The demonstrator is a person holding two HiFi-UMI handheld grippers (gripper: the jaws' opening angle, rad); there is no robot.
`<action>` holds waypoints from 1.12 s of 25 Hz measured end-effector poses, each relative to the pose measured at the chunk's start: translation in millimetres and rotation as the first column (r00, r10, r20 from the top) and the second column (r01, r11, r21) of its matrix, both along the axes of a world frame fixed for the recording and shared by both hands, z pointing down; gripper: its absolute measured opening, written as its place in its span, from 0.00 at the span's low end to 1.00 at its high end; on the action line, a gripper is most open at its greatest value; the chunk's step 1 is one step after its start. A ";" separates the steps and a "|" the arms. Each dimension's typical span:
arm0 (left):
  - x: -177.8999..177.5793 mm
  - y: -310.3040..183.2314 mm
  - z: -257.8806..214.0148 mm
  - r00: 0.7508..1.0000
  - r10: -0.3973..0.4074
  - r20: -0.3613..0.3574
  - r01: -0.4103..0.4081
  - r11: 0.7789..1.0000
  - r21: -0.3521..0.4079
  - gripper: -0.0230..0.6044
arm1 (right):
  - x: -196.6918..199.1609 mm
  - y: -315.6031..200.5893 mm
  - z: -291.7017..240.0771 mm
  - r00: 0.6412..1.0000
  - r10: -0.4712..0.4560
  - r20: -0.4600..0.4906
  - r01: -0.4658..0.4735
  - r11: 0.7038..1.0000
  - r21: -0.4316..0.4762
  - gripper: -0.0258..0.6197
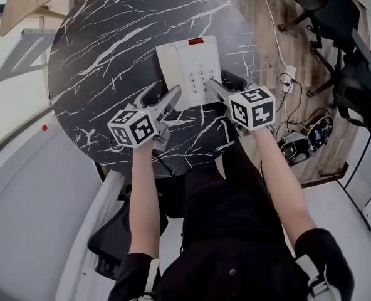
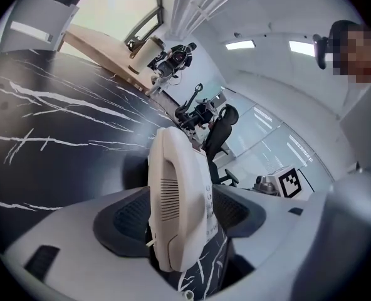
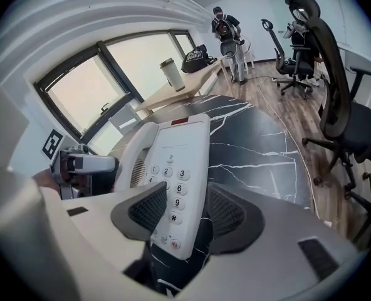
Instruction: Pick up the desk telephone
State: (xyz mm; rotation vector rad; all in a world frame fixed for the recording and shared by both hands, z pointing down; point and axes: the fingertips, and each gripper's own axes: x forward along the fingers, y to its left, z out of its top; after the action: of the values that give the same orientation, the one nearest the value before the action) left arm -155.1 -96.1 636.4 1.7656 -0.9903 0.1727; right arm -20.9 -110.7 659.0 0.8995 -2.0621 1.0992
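Straddling the desk telephone (image 1: 188, 68), jaws wide

The white set lay flat on the black marbled table (image 1: 110, 55). Left gripper (image 1: 160, 99) and right gripper (image 1: 228, 83) each stood with jaws apart, astride its near corners, unclamped.

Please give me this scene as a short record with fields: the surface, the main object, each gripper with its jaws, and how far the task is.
surface: round black table with white marble veins
object: white push-button desk telephone, lying on the table, handset on its cradle
left gripper: jaws apart; the handset side of the telephone stands between them, pads seem not to press
right gripper: jaws apart; the near keypad corner stands between them, with a gap at one pad
task state: telephone not lifted
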 end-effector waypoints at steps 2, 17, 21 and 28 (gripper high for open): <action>0.1 -0.9 4.2 1.000 0.003 -0.007 -0.003 1.000 -0.007 0.53 | -2.0 -1.0 2.8 1.000 0.001 0.006 -0.001 1.000 -0.004 0.35; 6.9 -5.1 19.6 0.987 0.080 -0.140 -0.085 0.996 -0.030 0.60 | -8.9 -2.8 15.0 0.999 -0.029 0.030 0.030 0.999 -0.041 0.36; 11.2 -6.1 19.1 0.984 0.089 -0.154 -0.094 0.995 -0.029 0.60 | -9.6 -2.4 15.3 0.999 -0.033 0.038 0.034 0.998 -0.044 0.36; 10.2 -5.9 20.4 0.981 0.099 -0.168 -0.105 0.994 -0.027 0.60 | -9.4 -3.4 17.4 0.996 -0.047 0.082 0.055 0.994 -0.093 0.36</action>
State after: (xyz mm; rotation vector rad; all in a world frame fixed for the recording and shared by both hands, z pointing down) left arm -144.9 -102.0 656.7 1.7677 -0.7730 0.1045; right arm -30.3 -114.2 676.4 0.7636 -2.0660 1.2128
